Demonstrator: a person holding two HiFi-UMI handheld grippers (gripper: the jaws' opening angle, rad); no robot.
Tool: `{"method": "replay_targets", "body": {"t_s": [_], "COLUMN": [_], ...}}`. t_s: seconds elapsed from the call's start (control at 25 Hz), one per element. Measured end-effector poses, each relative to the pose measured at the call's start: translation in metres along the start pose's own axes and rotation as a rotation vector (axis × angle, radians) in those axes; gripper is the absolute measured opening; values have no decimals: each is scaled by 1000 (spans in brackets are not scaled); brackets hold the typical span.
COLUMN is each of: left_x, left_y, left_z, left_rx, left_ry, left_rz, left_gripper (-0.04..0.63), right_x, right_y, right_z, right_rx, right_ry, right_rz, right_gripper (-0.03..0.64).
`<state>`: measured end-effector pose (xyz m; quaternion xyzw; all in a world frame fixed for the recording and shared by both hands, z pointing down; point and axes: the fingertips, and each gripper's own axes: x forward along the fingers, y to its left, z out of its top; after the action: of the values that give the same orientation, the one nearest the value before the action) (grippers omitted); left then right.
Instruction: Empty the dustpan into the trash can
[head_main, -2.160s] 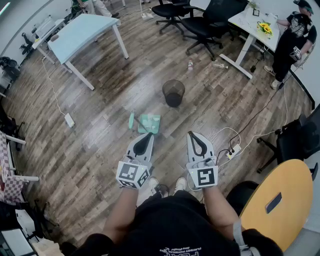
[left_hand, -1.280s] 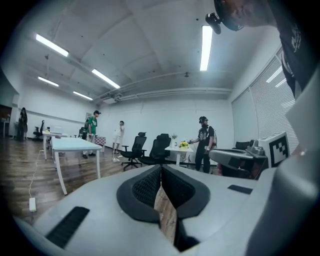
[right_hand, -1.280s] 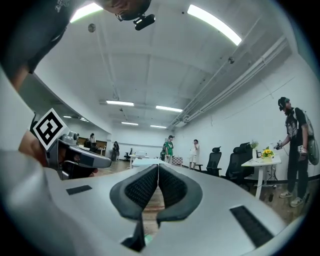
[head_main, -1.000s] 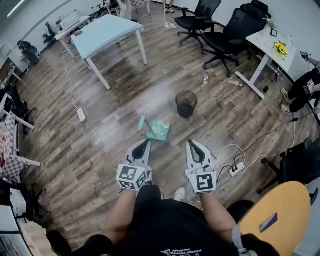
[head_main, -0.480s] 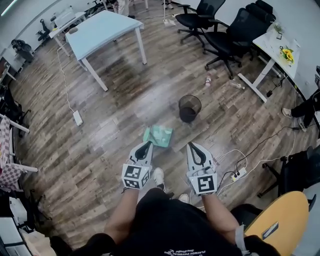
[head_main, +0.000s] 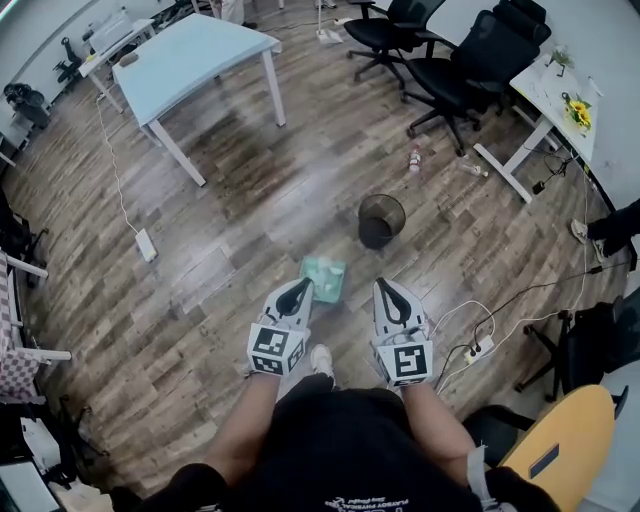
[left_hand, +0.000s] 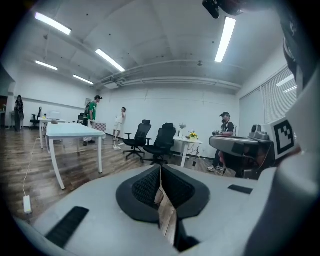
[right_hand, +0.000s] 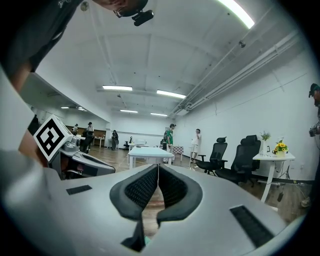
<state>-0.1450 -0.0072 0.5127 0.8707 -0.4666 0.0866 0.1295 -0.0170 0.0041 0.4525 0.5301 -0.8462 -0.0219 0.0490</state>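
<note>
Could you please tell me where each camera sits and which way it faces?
Head view: on the person's head, steeply down at dustpan, trash can; shows forearms, left gripper, right gripper.
Left gripper view: on that gripper, forward across the room over shut jaws.
Right gripper view: likewise, on its gripper.
Shared: both gripper views show the white table.

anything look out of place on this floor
Two small bottle-like items sit loose on the wood floor beside the white desk, away from the trash can. The green dustpan also sits on the floor.
</note>
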Motion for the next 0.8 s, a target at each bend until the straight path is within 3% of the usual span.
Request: {"method": "replay_targets", "body": {"t_s": [0.32,0.64,0.8], "left_x": [20,48,63], "left_y": [35,57,61], "left_z": [-17,-65,-99], "left_rx": [-34,-79,-82], "left_ry": [51,212,321], "left_rz": [6,89,126], "left_gripper": [23,24,143], "right_x": [36,67,73], "right_y": [4,-7,-14], "right_z": [-13,-43,-58], "right_rx": [25,53,73], "right_ry": [10,74,99], "right_rz": [-5,64,94], "right_gripper": [25,25,25]}}
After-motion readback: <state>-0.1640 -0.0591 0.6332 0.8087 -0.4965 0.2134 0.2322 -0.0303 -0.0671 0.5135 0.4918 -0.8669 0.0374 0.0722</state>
